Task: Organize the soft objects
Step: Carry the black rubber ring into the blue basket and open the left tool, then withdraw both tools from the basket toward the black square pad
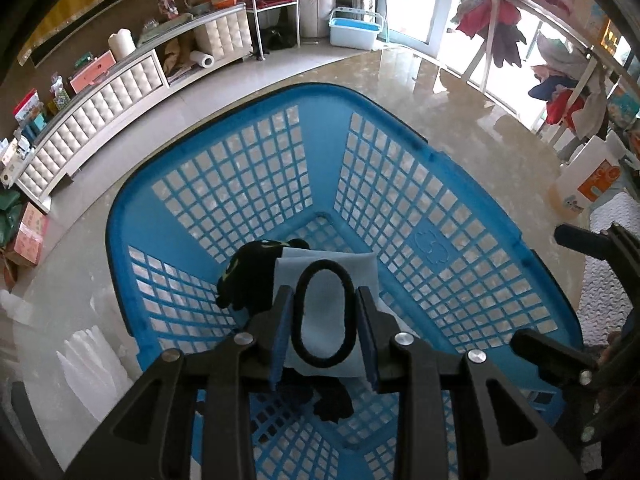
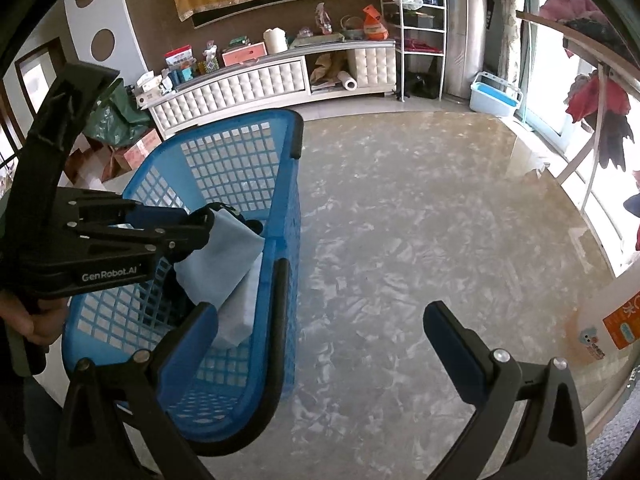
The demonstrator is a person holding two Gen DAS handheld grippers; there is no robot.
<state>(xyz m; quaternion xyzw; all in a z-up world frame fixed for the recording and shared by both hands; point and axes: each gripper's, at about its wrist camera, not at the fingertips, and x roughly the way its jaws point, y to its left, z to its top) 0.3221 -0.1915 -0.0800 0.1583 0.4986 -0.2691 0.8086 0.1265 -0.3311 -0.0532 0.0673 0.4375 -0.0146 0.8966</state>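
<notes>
A blue lattice laundry basket [image 1: 400, 128] stands on the shiny floor. My left gripper [image 1: 323, 292] points down into it, its blue pads shut on a black elastic loop [image 1: 300, 320] squeezed into an oval. Just under the loop, a light blue cloth [image 1: 320, 272] reaches up to the fingertips and hangs into the basket [image 2: 280, 168]. A black garment with yellow-green marks [image 1: 256, 272] lies beside the cloth, and another dark piece [image 1: 332, 400] sits lower down. My right gripper [image 2: 320, 312] is open and empty over bare floor, right of the basket. A hand [image 2: 32, 320] holds the left gripper [image 2: 200, 220].
A white tufted cabinet [image 2: 256, 80] loaded with boxes runs along the far wall, with a white wire shelf [image 2: 420, 32] beside it. A small blue-and-white tub [image 2: 496, 96] sits by the window. Clothes hang on a rack [image 1: 496, 28] at right. A white bottle with an orange label [image 1: 592, 184] stands nearby.
</notes>
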